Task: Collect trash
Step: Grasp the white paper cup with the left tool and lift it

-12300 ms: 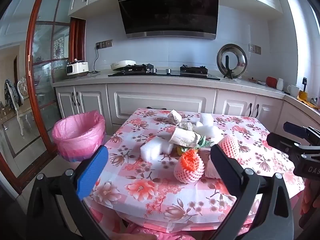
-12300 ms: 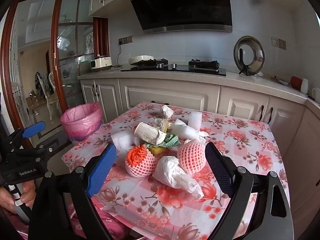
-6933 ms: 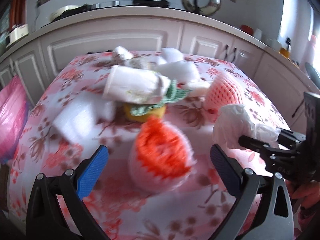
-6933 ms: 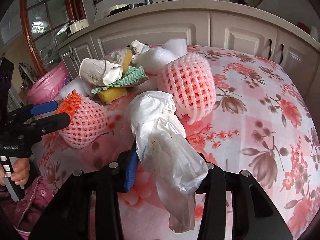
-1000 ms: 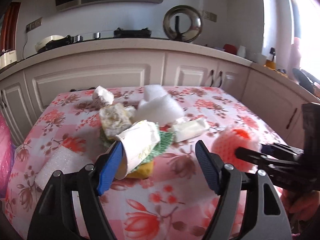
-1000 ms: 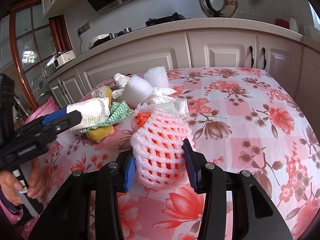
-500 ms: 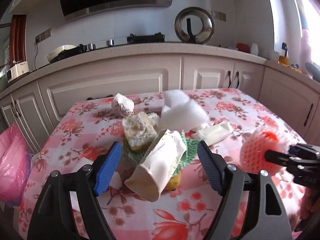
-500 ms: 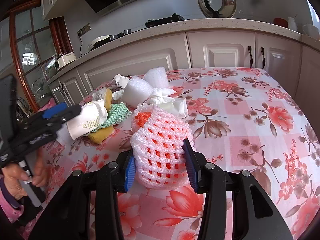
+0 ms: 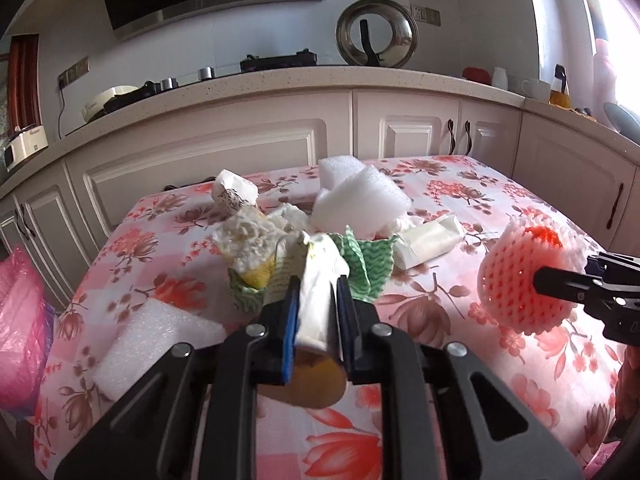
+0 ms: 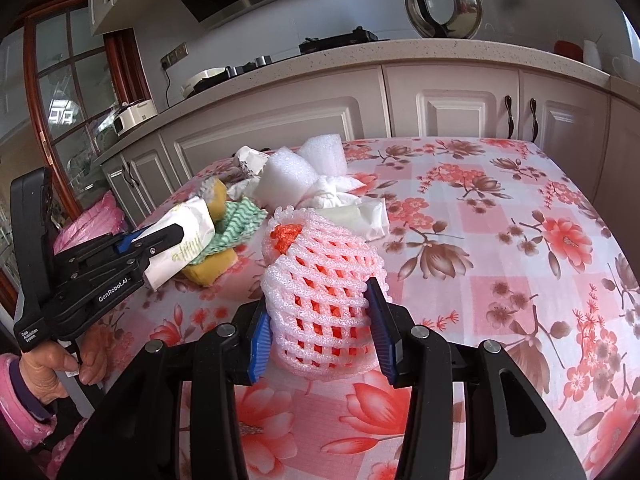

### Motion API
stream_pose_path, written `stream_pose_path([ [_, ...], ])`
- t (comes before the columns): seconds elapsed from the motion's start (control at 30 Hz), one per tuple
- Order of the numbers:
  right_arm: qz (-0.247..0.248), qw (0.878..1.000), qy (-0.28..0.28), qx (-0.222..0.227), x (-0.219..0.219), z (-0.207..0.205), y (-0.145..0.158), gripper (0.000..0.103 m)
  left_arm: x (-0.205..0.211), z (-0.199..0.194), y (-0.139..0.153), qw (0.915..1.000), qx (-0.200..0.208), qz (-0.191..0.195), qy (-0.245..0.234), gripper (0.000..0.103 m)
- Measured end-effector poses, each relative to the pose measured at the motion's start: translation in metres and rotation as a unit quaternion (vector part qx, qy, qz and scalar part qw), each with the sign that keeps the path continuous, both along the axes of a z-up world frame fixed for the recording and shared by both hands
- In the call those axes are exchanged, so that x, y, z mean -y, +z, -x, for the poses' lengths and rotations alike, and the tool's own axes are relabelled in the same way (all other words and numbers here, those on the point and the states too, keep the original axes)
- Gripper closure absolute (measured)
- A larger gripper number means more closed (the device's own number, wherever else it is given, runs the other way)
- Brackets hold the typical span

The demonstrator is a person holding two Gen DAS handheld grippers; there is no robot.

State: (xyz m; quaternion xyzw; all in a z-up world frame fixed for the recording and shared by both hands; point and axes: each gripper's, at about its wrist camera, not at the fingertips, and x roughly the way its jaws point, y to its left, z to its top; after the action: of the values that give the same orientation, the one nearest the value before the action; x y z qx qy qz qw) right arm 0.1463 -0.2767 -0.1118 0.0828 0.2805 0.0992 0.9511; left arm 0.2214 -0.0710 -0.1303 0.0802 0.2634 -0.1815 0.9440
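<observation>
Left hand-held gripper (image 9: 316,312) clamps a crumpled paper cup (image 9: 318,280) above the desk (image 9: 460,184), its long axis pointing away toward the cabinets; right hand-held gripper (image 10: 320,332) grips an upright foam net (image 10: 320,280).

White lettering on the black body of the left gripper (image 10: 160,240) reads "GenRobot.AI" along its side and "Data Acquisition System" near its handle end.
</observation>
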Motion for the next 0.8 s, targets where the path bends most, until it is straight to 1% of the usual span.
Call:
stream_pose_path([
  [0.3, 0.014, 0.999, 0.029, 0.017, -0.026, 0.01, 0.018, 0.061, -0.024, 0.029, 0.014, 0.9995, 0.018, 0.021, 0.016, 0.09],
  [0.47, 0.024, 0.998, 0.052, 0.025, -0.046, 0.014, 0.025, 0.061, -0.047, 0.045, 0.021, 0.9985, 0.026, 0.033, 0.036, 0.092],
  [0.63, 0.028, 0.997, 0.063, 0.026, -0.059, 0.015, 0.028, 0.061, -0.069, 0.057, 0.015, 0.9984, 0.007, 0.037, 0.043, 0.092],
  [0.67, 0.029, 0.997, 0.064, 0.026, -0.061, 0.016, 0.028, 0.061, -0.075, 0.06, 0.011, 0.9983, -0.005, 0.043, 0.039, 0.091],
  [0.7, 0.029, 0.997, 0.064, 0.025, -0.062, 0.016, 0.028, 0.061, -0.078, 0.063, 0.009, 0.9982, -0.008, 0.042, 0.042, 0.088],
  [0.77, 0.029, 0.997, 0.066, 0.021, -0.065, 0.016, 0.026, 0.061, -0.084, 0.067, 0.004, 0.998, -0.017, 0.042, 0.044, 0.075],
  [0.8, 0.03, 0.997, 0.067, 0.02, -0.066, 0.016, 0.026, 0.061, -0.087, 0.068, 0.001, 0.9978, -0.022, 0.044, 0.045, 0.072],
])
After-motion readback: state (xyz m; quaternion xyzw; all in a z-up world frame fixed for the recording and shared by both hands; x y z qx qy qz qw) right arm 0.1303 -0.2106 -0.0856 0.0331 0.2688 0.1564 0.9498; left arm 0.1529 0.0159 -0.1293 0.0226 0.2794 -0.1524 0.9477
